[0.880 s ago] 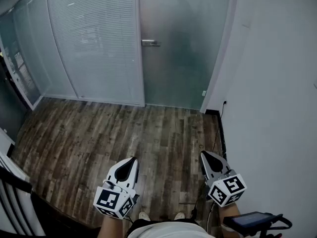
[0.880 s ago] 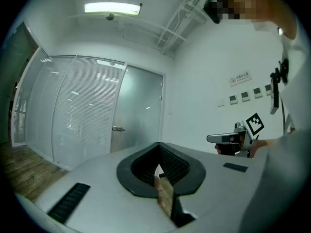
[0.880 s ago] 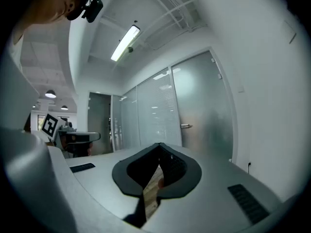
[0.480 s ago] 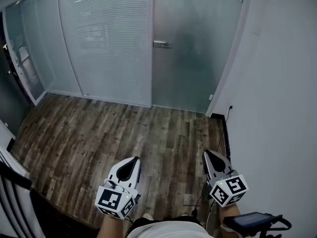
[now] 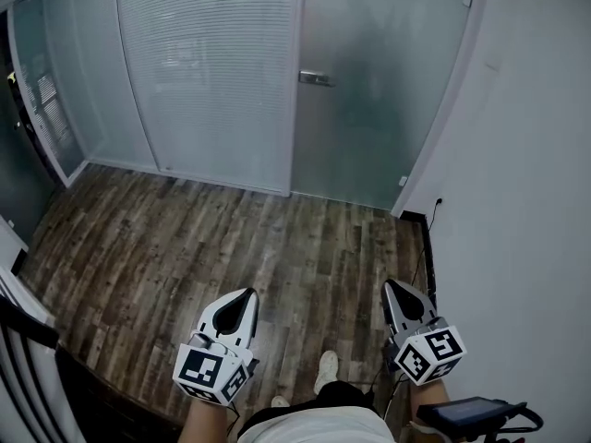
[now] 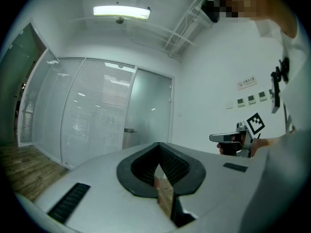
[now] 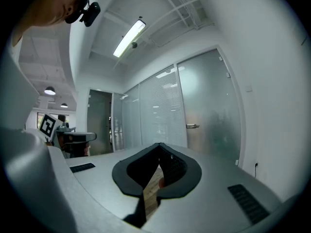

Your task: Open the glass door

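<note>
The frosted glass door (image 5: 369, 90) stands closed at the far end of the floor, with its metal lever handle (image 5: 316, 78) on the left edge. My left gripper (image 5: 242, 295) and right gripper (image 5: 392, 287) are held level near my body, far short of the door, both shut and empty. In the left gripper view the door (image 6: 150, 115) and handle (image 6: 129, 130) lie ahead beyond the closed tips (image 6: 159, 144). The right gripper view shows the handle (image 7: 192, 126) ahead, slightly right of its closed tips (image 7: 159, 145).
A striped glass partition (image 5: 212, 72) runs left of the door. A white wall (image 5: 526, 201) closes the right side, with a cable (image 5: 427, 247) along its base. Dark wood floor (image 5: 231, 238) lies between me and the door. A shoe (image 5: 325, 369) shows below.
The door and handle have drifted right and slightly nearer in the head view, and a shoe has stepped forward. Both grippers keep their place before the body, still shut.
</note>
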